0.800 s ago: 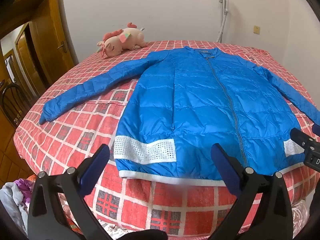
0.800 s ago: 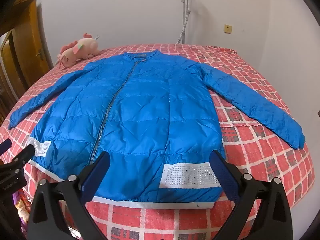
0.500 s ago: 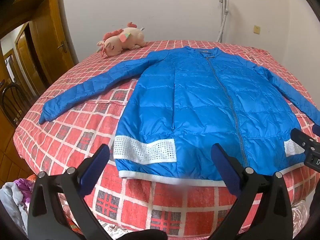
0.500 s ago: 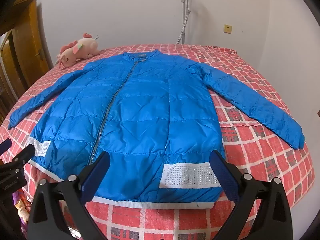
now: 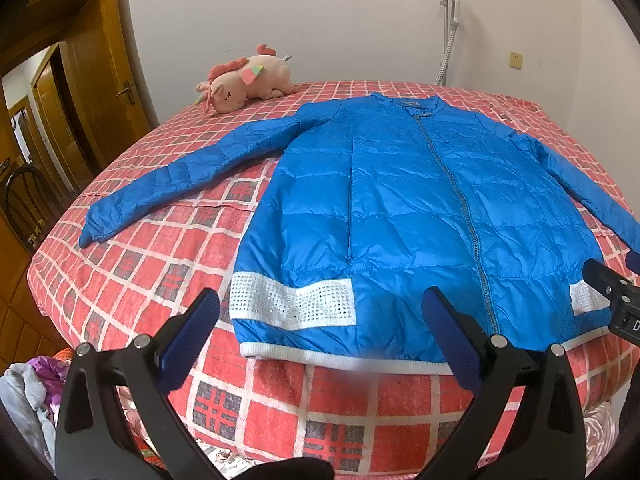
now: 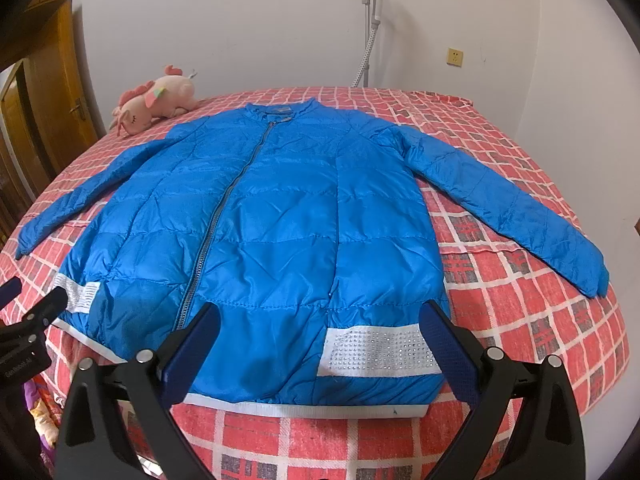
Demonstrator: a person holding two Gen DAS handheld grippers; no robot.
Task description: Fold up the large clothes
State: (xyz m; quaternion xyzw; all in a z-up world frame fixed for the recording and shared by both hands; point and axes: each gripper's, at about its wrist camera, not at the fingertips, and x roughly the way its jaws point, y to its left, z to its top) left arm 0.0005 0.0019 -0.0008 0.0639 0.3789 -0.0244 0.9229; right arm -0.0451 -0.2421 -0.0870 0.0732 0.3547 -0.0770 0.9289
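Note:
A blue padded jacket [image 5: 400, 216] lies flat, front up and zipped, on the red checked bed [image 5: 152, 264], sleeves spread out to both sides; it also shows in the right wrist view [image 6: 280, 232]. White studded bands and a white hem run along its near edge. My left gripper [image 5: 320, 320] is open and empty, just short of the hem's left part. My right gripper [image 6: 320, 324] is open and empty, just short of the hem's right part. The right gripper's tip shows in the left wrist view [image 5: 604, 284], the left gripper's tip in the right wrist view [image 6: 44, 304].
A pink plush unicorn [image 5: 244, 80] lies at the bed's far left corner. A white steamer pole [image 5: 450, 20] stands against the back wall. Wooden doors [image 5: 96, 92] and a dark chair [image 5: 24, 200] are at left. Loose clothes [image 5: 28, 392] lie below the bed's near left corner.

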